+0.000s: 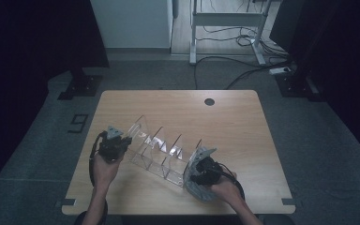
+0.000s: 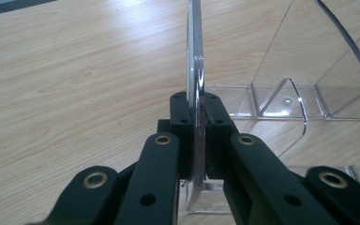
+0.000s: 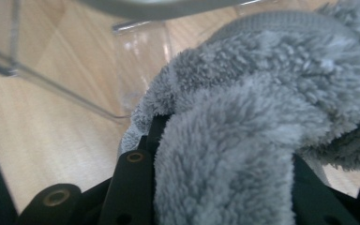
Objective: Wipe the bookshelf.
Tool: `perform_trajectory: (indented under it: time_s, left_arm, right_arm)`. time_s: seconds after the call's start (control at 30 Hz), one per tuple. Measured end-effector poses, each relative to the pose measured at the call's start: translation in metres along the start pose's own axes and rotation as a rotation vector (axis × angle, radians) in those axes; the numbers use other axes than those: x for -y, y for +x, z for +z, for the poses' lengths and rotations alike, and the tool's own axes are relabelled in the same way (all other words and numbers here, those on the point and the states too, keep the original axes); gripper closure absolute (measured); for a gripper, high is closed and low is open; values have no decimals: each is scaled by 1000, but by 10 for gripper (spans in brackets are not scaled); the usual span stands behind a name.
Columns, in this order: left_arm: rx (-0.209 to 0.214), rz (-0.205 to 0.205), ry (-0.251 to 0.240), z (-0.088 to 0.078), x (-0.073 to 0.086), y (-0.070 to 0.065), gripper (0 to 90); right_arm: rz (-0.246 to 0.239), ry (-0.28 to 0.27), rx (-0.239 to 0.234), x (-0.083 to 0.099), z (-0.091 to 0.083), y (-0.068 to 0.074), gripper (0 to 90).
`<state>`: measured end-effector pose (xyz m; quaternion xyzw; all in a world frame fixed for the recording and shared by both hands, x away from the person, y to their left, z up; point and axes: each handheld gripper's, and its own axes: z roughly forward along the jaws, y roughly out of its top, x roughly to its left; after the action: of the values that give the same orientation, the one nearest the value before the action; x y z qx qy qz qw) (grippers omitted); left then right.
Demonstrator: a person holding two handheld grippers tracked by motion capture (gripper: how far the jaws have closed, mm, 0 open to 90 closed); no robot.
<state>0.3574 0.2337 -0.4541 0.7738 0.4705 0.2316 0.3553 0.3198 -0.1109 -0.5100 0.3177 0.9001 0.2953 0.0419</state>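
A clear acrylic rack point(image 1: 161, 150) with several upright dividers lies slantwise on the wooden table point(image 1: 178, 110). At its left end my left gripper point(image 1: 117, 143) is shut on the end panel. In the left gripper view the jaws point(image 2: 197, 115) pinch the thin clear panel edge point(image 2: 196, 70) between them. At the rack's right end my right gripper point(image 1: 202, 174) is shut on a fluffy grey cloth point(image 1: 199, 192), which rests against the rack's last divider. In the right gripper view the cloth point(image 3: 262, 108) bulges between the jaws point(image 3: 225, 150) and hides most of them, with clear rack walls point(image 3: 140, 61) just beyond.
The table has a round cable hole point(image 1: 209, 101) near its far edge. Beyond the table, a white desk frame point(image 1: 227, 21) and cables point(image 1: 243, 70) lie on the grey floor. Black stands point(image 1: 79, 84) flank both far corners.
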Motion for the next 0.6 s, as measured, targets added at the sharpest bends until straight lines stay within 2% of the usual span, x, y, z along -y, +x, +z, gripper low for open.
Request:
perform_trajectory:
  time_s: [0.37, 0.47, 0.6]
  left_arm:
    - [-1, -2, 2, 0, 0, 0, 856]
    - [0, 1, 4, 0, 0, 0, 855]
    - [2, 5, 7, -1, 0, 0, 855]
  right_arm:
    - [-15, 1, -45, 5, -1, 19, 645]
    - [-35, 9, -56, 7, 0, 25, 643]
    - [-36, 13, -58, 7, -1, 24, 648]
